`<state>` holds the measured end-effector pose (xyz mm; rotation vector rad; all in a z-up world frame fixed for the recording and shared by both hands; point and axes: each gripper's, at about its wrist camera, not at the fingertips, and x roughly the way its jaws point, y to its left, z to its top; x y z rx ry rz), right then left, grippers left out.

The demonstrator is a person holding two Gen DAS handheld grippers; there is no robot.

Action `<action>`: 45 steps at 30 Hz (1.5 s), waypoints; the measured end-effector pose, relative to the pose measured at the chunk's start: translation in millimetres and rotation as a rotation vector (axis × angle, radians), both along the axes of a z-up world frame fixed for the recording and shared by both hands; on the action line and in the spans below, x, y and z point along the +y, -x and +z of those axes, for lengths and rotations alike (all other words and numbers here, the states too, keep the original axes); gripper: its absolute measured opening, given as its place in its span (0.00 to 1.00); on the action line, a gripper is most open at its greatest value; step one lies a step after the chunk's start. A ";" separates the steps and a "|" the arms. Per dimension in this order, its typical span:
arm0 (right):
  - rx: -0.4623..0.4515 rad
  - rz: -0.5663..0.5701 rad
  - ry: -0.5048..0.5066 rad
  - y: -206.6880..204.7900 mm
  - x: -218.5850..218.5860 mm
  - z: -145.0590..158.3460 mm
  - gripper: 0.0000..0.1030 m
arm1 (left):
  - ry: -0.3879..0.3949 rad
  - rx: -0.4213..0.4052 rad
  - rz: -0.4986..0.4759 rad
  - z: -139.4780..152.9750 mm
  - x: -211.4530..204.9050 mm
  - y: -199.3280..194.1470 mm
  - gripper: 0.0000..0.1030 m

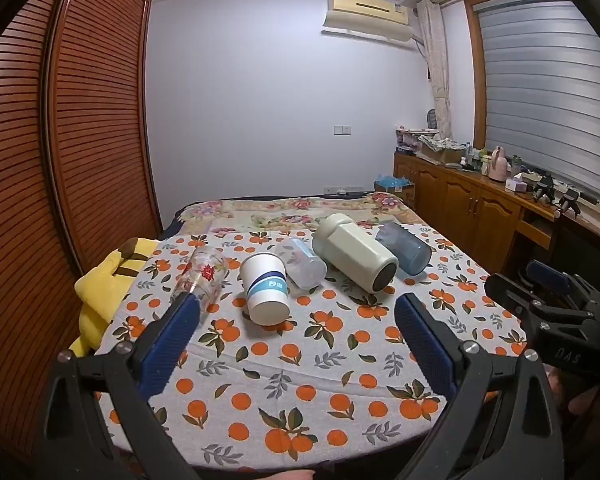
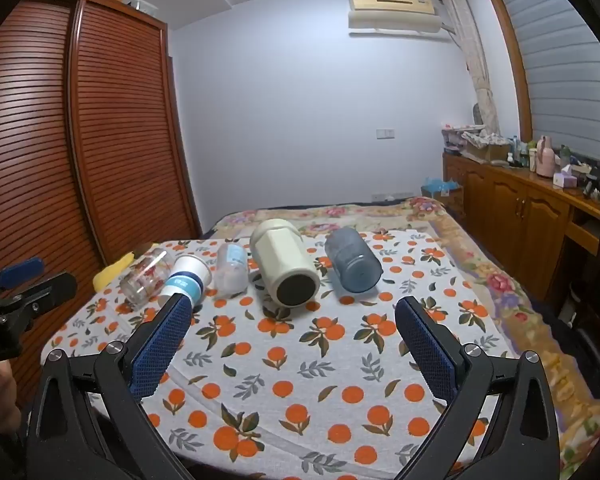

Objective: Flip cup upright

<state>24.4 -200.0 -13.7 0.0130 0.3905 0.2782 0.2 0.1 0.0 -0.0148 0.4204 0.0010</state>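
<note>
I see five cups lying on their sides in a row on the orange-print cloth [image 1: 300, 364], the paper cup [image 1: 265, 287] among them. My left gripper [image 1: 296, 308] and right gripper [image 2: 294, 312] both stand wide open and hold nothing, above the cloth, short of the cups.

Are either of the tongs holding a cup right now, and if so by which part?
Nothing is held. The left tongs and right tongs are both open above the cloth, short of the five cups lying on their sides.
</note>
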 end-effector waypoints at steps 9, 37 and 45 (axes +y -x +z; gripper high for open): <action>-0.002 0.000 0.009 -0.3 1.4 -1.3 1.00 | -0.001 0.001 -0.001 0.1 -0.2 0.1 0.96; -0.004 -0.001 0.008 -0.5 0.2 -1.6 1.00 | 0.001 -0.002 -0.001 0.0 -0.2 0.1 0.96; -0.005 -0.002 0.007 2.3 1.6 -0.7 1.00 | 0.001 -0.003 -0.001 0.1 0.0 0.2 0.96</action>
